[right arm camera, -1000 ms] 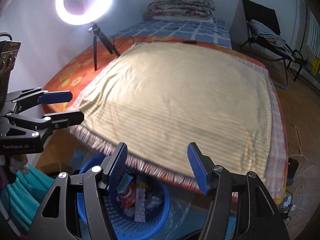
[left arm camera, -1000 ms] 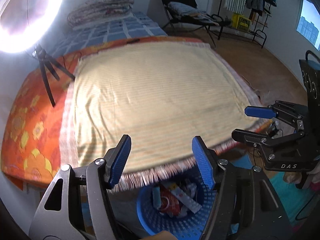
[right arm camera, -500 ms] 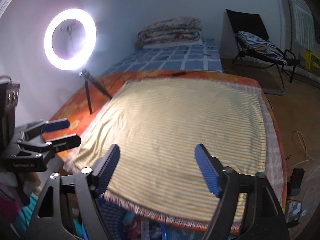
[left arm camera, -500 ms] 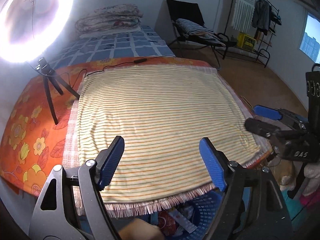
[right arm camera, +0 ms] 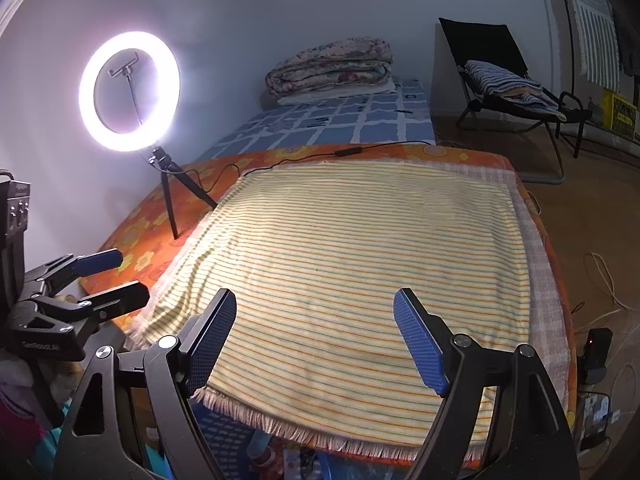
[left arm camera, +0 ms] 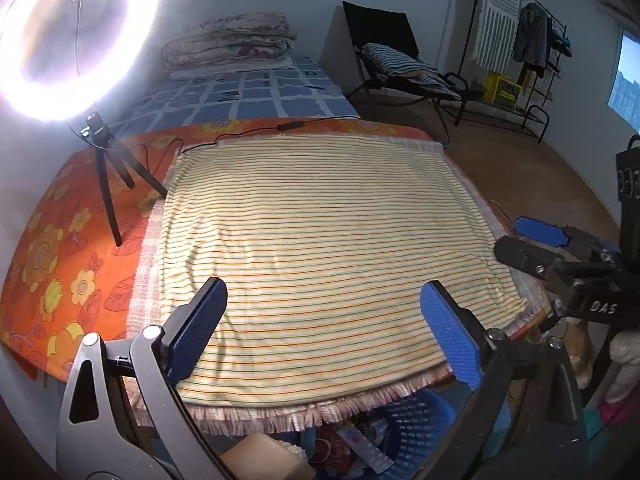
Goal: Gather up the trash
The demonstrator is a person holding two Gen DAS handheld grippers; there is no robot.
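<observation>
Above striped blanket (left arm camera: pixel 320 240): both jaws spread.

Right gripper (right arm camera: pixel 316 336) jaws apart — above striped blanket (right arm camera: pixel 360 264), nothing held.

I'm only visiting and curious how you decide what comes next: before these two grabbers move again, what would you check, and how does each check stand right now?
1. Left gripper empty and open: ok, jaws wide apart, nothing between them.
2. Right gripper empty and open: ok, same state.
3. Trash left on the striped blanket: ok, none visible on it.
4. Blue basket within reach: ok, it sits below the blanket's fringed edge with wrappers inside.
5. Trash elsewhere, such as the floor: cannot tell, most of it is out of view.
6. Grippers apart from each other: ok, each sees the other off to its side, not touching.
</observation>
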